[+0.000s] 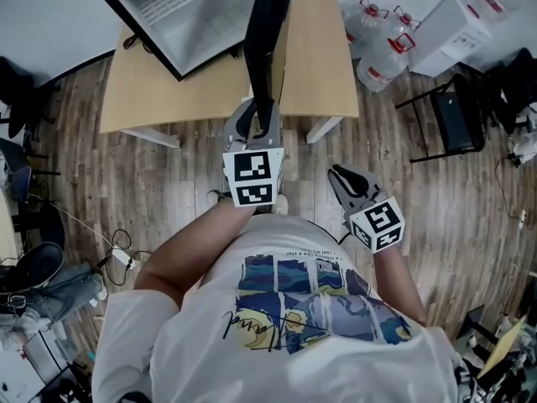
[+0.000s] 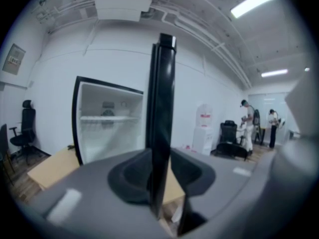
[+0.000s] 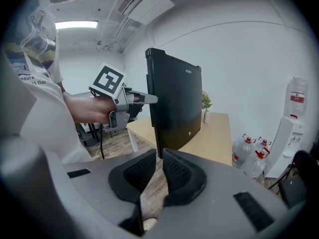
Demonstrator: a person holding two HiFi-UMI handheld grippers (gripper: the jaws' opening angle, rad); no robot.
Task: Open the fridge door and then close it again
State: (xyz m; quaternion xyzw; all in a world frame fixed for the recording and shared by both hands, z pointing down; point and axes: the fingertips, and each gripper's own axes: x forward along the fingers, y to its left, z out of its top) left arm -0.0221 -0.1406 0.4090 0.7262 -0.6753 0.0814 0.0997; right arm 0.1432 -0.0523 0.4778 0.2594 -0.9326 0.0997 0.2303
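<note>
Where the fridge door [image 1: 267,40] stands, head view: open, edge-on, upright, swung off the fridge [image 1: 185,15] on the table [image 1: 168,91]; left gripper [image 1: 255,116] at its free edge, right gripper [image 1: 342,180] apart.
Left gripper view: jaws pinch that upright edge; fridge lies leftward.
Right gripper view: jaws pressed together, empty.

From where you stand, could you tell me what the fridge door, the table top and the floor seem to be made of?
The fridge door: likely painted metal or plastic, smooth black with a soft sheen. The table top: pale wood or laminate, matte, no clear grain. The floor: grey-brown wood or wood-look planks, seams and grain visible.
</note>
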